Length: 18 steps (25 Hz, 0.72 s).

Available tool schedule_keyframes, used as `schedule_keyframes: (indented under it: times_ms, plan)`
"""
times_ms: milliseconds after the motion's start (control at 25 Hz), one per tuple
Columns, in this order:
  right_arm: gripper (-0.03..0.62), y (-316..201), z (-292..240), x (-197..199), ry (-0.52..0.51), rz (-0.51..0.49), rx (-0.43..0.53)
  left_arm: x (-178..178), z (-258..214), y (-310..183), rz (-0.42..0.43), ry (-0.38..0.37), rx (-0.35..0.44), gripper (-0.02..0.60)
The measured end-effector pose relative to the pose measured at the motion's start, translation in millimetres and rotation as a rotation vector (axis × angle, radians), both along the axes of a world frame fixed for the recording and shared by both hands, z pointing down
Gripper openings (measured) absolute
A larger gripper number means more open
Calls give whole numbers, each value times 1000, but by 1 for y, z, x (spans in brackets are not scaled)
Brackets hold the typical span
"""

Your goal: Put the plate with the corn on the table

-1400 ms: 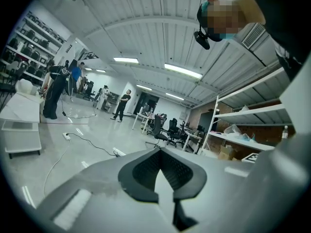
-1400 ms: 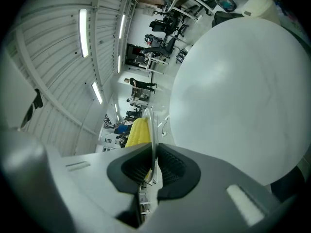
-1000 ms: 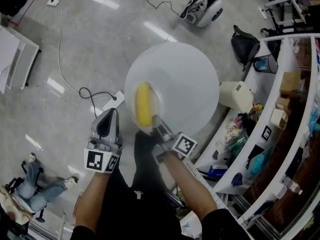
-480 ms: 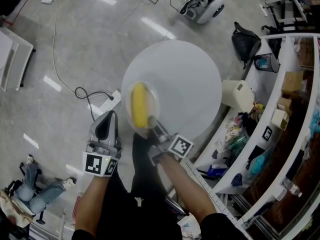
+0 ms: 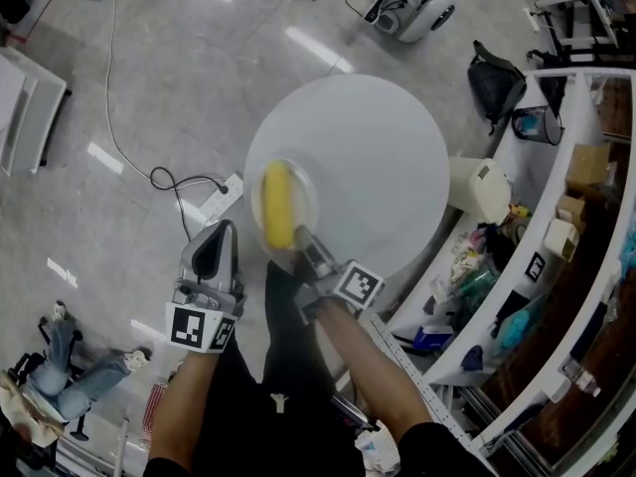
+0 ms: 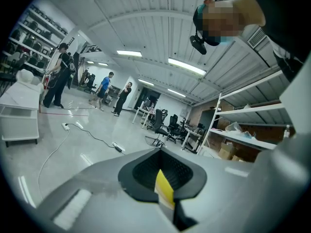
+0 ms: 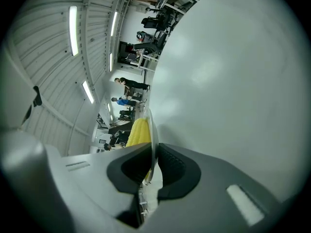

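Note:
A clear round plate (image 5: 309, 200) carries a yellow corn cob (image 5: 277, 205). It sits at the near-left edge of the round white table (image 5: 378, 157). My right gripper (image 5: 298, 238) is shut on the plate's near rim. In the right gripper view the rim (image 7: 152, 130) runs between the two black pads, with the corn (image 7: 138, 131) to its left and the table (image 7: 233, 81) to its right. I cannot tell whether the plate touches the table. My left gripper (image 5: 214, 246) is over the floor left of the table. It is shut (image 6: 163, 178) and holds nothing.
A power strip with a black cable (image 5: 225, 195) lies on the floor by the table's left side. A white box (image 5: 479, 189) and cluttered curved shelves (image 5: 556, 217) stand to the right. A white machine (image 5: 409, 6) and a black bag (image 5: 495, 82) are farther off.
The right gripper has sunk a little with the plate and corn at the table's near-left edge. The left gripper has sunk slightly beside it. Neither grip has changed.

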State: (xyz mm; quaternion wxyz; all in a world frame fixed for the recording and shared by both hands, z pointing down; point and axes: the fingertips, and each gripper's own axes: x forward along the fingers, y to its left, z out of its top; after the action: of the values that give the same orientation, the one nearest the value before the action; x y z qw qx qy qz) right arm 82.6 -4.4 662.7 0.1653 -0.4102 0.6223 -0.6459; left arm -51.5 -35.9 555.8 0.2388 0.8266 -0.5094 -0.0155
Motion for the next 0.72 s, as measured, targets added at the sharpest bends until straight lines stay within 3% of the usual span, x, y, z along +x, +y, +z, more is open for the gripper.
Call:
schedule_keyframes:
  times_ms: [720]
  plan:
    - [43, -5, 16, 0, 4, 7, -10, 0, 8, 4, -6, 5, -18, 2]
